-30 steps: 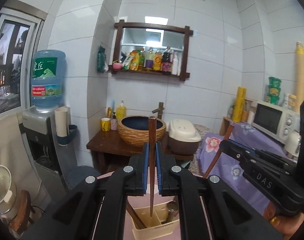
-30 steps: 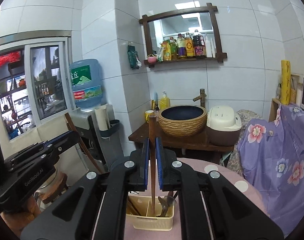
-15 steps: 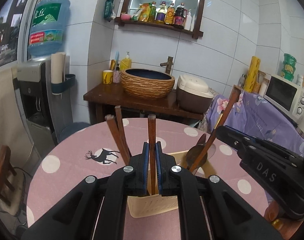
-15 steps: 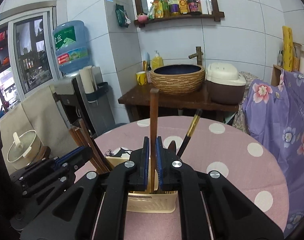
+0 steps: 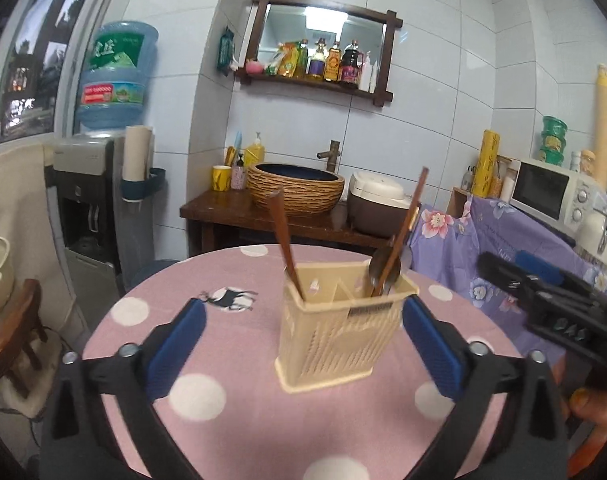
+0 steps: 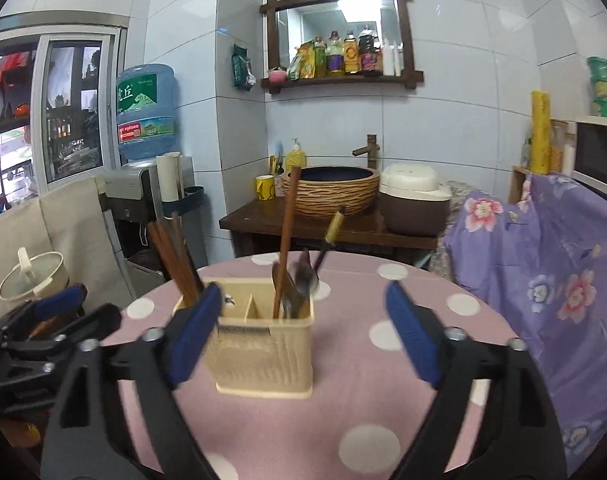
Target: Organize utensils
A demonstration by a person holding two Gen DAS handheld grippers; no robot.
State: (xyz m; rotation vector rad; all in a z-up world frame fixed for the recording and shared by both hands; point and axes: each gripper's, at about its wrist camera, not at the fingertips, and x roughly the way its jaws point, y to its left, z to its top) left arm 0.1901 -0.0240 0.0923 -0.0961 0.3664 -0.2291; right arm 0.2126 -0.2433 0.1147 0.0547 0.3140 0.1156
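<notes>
Both grippers spread wide, jaws just opened, nothing pinched: left gripper (image 5: 301,344) straddling the cream slotted plastic utensil caddy (image 5: 339,332) without pad contact; right gripper (image 6: 303,334) likewise framing the same caddy, its left blue pad (image 6: 193,332) just beside the front corner, contact not confirmable. Caddy upright near the middle of the round bench under a pink polka-dot cloth (image 5: 151,344), divided into two compartments. Left compartment: dark brown wooden chopsticks (image 5: 284,240) leaning left. Right compartment: long-handled brown wooden utensil (image 5: 401,236), metal spoon (image 5: 383,268), plus a dark utensil with a yellowish handle end (image 6: 330,236) seen from the right wrist view. Everything tall, slanted and loosely propped. Main hazards, judged: snagging a protruding handle with a pad or finger while drawing away, levering the light caddy over and scattering its load; nudging the caddy's corner sideways and sliding it on the cloth; clashing the two grippers, close together on either side. Safest exit likely straight back and up, jaws kept wide, clear of the handle tips.
</notes>
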